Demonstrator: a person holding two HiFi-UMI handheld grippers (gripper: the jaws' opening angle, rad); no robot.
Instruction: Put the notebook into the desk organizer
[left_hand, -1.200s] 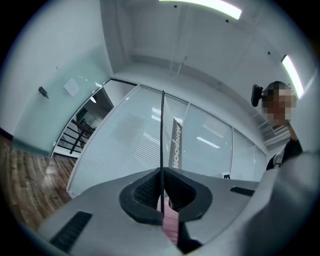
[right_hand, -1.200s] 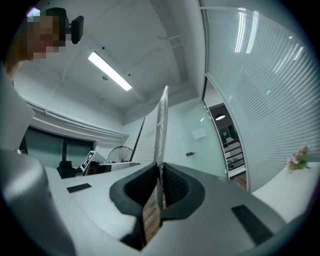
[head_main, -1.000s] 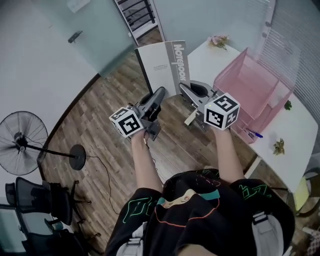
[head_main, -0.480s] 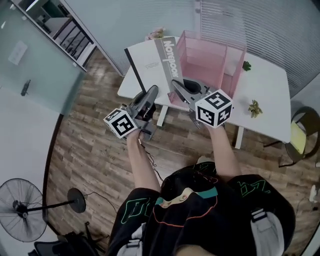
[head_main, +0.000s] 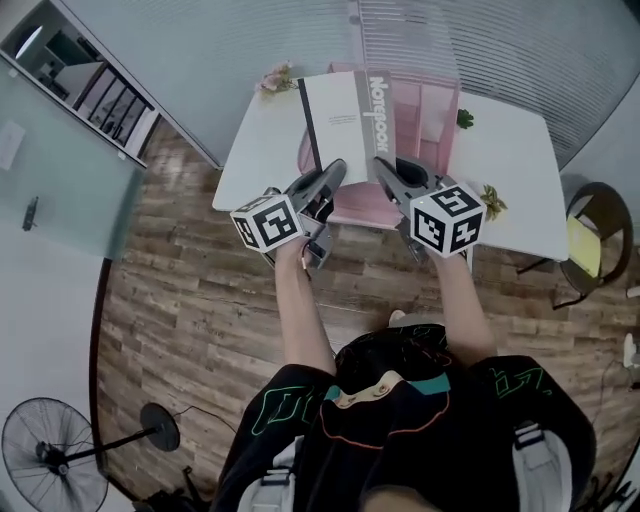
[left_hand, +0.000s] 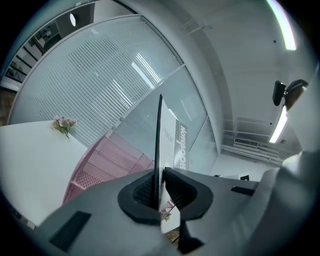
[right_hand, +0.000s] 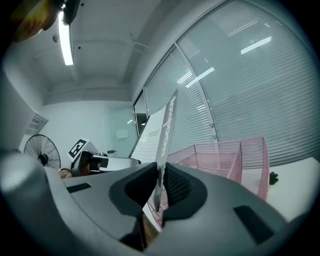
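A white notebook (head_main: 343, 115) with a grey spine strip stands upright in the air, held by its lower edge from both sides. My left gripper (head_main: 336, 172) has the bottom left corner between its pads, and its jaws are opening slightly while the cover (left_hand: 172, 145) still sits between them (left_hand: 159, 186). On the spine side, my right gripper (head_main: 384, 166) is shut on the notebook (right_hand: 160, 131), the pads (right_hand: 161, 189) pressing it. The pink mesh desk organizer (head_main: 432, 104) stands on the white table (head_main: 515, 150) just behind the notebook, and shows in both gripper views (left_hand: 105, 160) (right_hand: 227, 155).
A small bunch of flowers (head_main: 272, 78) lies at the table's far left corner. Two little green plants (head_main: 465, 118) (head_main: 492, 198) sit to the right of the organizer. A chair (head_main: 590, 245) stands right of the table, a floor fan (head_main: 55, 465) at the lower left. Glass walls rise behind the table.
The view has swung round to face the table squarely. Both grippers carried the upright notebook over the table's near edge, so it now stands right in front of the organizer.
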